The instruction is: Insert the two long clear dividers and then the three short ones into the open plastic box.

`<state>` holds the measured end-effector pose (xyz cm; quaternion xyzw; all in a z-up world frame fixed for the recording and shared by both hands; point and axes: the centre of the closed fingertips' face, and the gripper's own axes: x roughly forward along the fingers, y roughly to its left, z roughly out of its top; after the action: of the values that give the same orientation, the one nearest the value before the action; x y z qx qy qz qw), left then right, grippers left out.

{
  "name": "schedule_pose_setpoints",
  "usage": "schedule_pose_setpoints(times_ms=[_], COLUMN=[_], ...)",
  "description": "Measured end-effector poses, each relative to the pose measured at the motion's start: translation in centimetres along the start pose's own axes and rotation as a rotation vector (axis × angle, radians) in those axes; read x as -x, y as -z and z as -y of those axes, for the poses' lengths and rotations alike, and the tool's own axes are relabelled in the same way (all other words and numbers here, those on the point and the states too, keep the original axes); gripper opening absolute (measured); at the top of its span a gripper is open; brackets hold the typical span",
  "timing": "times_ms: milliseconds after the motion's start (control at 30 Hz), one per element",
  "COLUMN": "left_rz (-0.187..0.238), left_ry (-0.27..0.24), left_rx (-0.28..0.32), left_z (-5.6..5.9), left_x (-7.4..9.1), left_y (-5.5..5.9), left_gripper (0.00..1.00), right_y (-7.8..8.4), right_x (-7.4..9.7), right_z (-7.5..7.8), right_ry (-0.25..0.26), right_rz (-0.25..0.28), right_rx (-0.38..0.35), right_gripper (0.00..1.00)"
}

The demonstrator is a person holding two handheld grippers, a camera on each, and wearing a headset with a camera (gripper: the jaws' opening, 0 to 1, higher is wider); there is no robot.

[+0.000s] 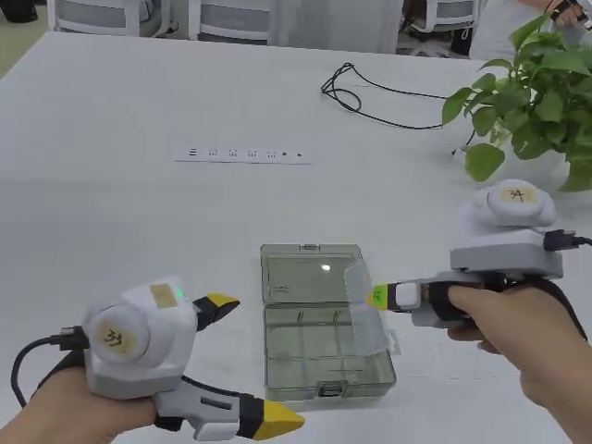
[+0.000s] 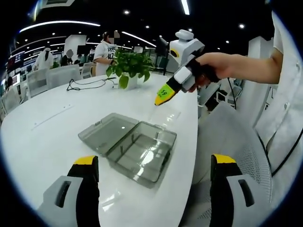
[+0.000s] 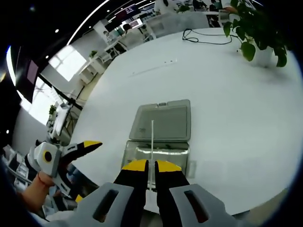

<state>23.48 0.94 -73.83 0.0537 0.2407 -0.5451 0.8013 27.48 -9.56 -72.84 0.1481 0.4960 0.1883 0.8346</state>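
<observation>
The right gripper pinches a clear plastic divider above the open smoky-grey plastic box. The left gripper gapes wide, empty. Most inserting apparently remains.

Left tongs: white-grey body, black jaws, yellow tips, round top disc with tan mark, tan sticker, green light. Left cable black. Right tongs: same build, green label on tip. Right cable black. Sleeve white.
</observation>
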Motion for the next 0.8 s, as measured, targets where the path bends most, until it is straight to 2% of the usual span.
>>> schedule_pose_setpoints(times_ms=[67,200,267,433,800], left_rz=[0.005,0.002,0.005,0.009,0.023], left_ry=[0.001,0.003,0.004,-0.001,-0.002], left_rx=[0.004,0.002,0.005,0.013,0.030], left_z=[0.0,0.0,0.0,-0.3,-0.4], left_x=[0.0,-0.2,-0.2,0.0,-0.2], left_y=[-0.1,0.0,0.0,0.1,0.2], left_gripper=[1.00,1.00,1.00,1.00,1.00], right_y=[0.3,0.9,1.2,1.4,2.4], right_x=[-0.4,-1.6,-1.8,-2.6,-4.0], right_z=[0.1,1.3,1.2,2.2,3.1], right_ry=[0.005,0.030,0.031,0.069,0.090], right_rz=[-0.014,-0.044,-0.064,-0.089,-0.130], right_rx=[-0.016,-0.035,-0.071,-0.062,-0.081], right_gripper=[0.07,0.07,0.07,0.07,0.06])
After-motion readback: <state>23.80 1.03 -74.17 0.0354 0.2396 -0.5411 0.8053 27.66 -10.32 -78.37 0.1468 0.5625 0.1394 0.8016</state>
